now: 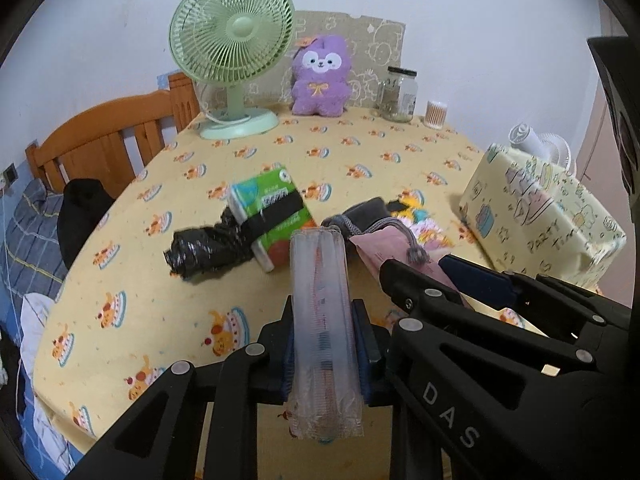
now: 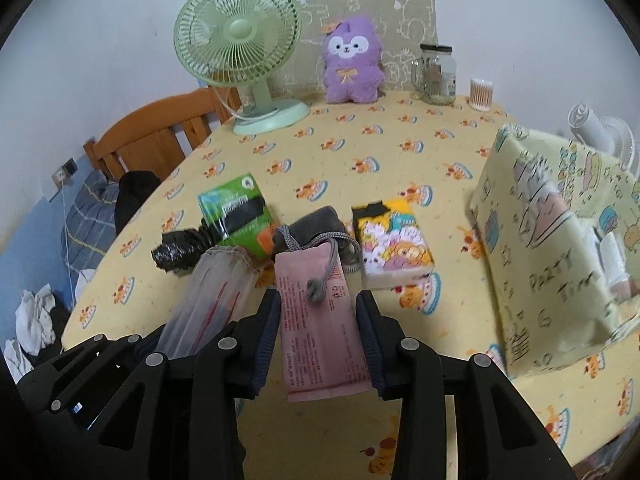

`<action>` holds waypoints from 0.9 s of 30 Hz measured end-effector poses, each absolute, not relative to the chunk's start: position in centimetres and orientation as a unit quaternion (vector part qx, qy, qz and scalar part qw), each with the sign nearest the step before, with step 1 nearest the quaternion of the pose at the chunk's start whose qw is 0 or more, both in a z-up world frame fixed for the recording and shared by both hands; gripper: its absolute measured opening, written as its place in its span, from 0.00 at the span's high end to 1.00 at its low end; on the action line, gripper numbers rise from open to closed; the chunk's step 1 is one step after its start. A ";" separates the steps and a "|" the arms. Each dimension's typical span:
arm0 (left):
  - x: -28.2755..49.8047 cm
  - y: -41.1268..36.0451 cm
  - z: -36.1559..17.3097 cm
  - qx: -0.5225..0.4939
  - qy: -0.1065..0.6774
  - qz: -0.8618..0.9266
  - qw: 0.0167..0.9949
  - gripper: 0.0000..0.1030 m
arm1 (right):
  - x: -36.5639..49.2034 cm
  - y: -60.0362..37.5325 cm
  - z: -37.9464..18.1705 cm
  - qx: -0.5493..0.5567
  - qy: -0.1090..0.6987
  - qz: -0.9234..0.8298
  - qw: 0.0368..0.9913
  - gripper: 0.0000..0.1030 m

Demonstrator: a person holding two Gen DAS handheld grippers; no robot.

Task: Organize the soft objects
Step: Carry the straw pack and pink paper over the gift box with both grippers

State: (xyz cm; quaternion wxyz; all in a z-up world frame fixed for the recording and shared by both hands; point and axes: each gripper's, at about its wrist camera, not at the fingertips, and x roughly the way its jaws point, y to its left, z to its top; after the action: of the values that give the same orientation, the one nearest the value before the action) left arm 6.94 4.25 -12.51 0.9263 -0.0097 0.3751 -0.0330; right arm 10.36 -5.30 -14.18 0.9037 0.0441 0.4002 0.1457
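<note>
My left gripper (image 1: 323,308) is shut on a clear plastic roll (image 1: 322,280) with red print, held a little above the yellow tablecloth (image 1: 160,280). Beside it, my right gripper (image 2: 320,300) is shut on a flat pink packet (image 2: 316,332). A grey cord with a tassel (image 2: 316,290) trails over this packet from a grey drawstring pouch (image 2: 316,224) lying behind it. On the cloth lie a green tissue pack (image 2: 236,212) with a black band, a crumpled black bag roll (image 2: 176,250) and a cartoon-printed tissue pack (image 2: 394,248).
A yellow fabric box (image 2: 532,240) printed "Party Time" stands open at the right. Along the back wall are a green fan (image 2: 240,48), a purple plush (image 2: 352,64), a glass jar (image 2: 438,74) and a cotton swab tub (image 2: 482,94). A wooden bed frame (image 2: 160,136) borders the left.
</note>
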 end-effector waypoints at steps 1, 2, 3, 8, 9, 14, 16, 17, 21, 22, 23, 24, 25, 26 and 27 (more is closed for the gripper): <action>7.0 4.2 -12.3 -0.010 0.373 -0.033 0.927 0.77 | 10.3 -5.3 -13.9 0.044 0.398 0.145 0.905 0.59; 7.0 4.1 -11.9 -0.010 0.371 -0.034 0.928 0.77 | 10.3 -5.4 -13.5 0.044 0.395 0.145 0.906 0.59; 6.9 4.0 -11.7 -0.010 0.368 -0.035 0.929 0.77 | 10.3 -5.5 -13.2 0.044 0.393 0.144 0.907 0.59; 7.1 3.4 -10.4 -0.006 0.358 -0.041 0.933 0.77 | 10.2 -6.2 -11.9 0.048 0.382 0.137 0.913 0.59; 7.2 3.2 -10.2 -0.006 0.357 -0.043 0.933 0.77 | 10.2 -6.3 -11.7 0.048 0.380 0.135 0.914 0.59; 7.2 2.6 -9.0 -0.006 0.347 -0.049 0.937 0.77 | 10.2 -7.0 -10.3 0.050 0.369 0.126 0.920 0.59; 7.3 2.5 -8.5 -0.006 0.342 -0.050 0.938 0.77 | 10.1 -7.2 -9.6 0.050 0.363 0.124 0.922 0.59; 7.3 2.5 -8.3 -0.007 0.340 -0.050 0.939 0.77 | 10.2 -7.3 -9.3 0.050 0.361 0.123 0.923 0.59; 7.6 2.3 -7.4 -0.012 0.334 -0.046 0.942 0.77 | 10.3 -7.6 -8.4 0.052 0.353 0.120 0.926 0.59; 7.5 2.2 -7.2 -0.012 0.332 -0.046 0.942 0.77 | 10.3 -7.7 -8.2 0.052 0.350 0.120 0.927 0.59; 7.5 2.1 -6.9 -0.012 0.329 -0.045 0.943 0.77 | 10.3 -7.8 -7.9 0.052 0.348 0.120 0.928 0.59; 7.6 2.1 -6.7 -0.011 0.327 -0.045 0.944 0.77 | 10.3 -7.8 -7.6 0.051 0.346 0.120 0.929 0.59; 7.5 2.0 -6.5 -0.011 0.325 -0.045 0.945 0.77 | 10.4 -7.9 -7.5 0.051 0.344 0.119 0.930 0.59; 7.6 2.0 -6.3 -0.010 0.322 -0.045 0.945 0.77 | 10.4 -8.0 -7.3 0.051 0.341 0.119 0.931 0.59; 7.6 1.9 -6.1 -0.009 0.320 -0.045 0.946 0.77 | 10.4 -8.1 -7.0 0.051 0.339 0.119 0.932 0.59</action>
State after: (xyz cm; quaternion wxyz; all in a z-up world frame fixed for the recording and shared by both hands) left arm 7.59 1.86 -6.07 0.9462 -0.0092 0.3202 -0.0451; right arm 10.43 -8.12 -7.03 0.9318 0.0513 0.3390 0.1193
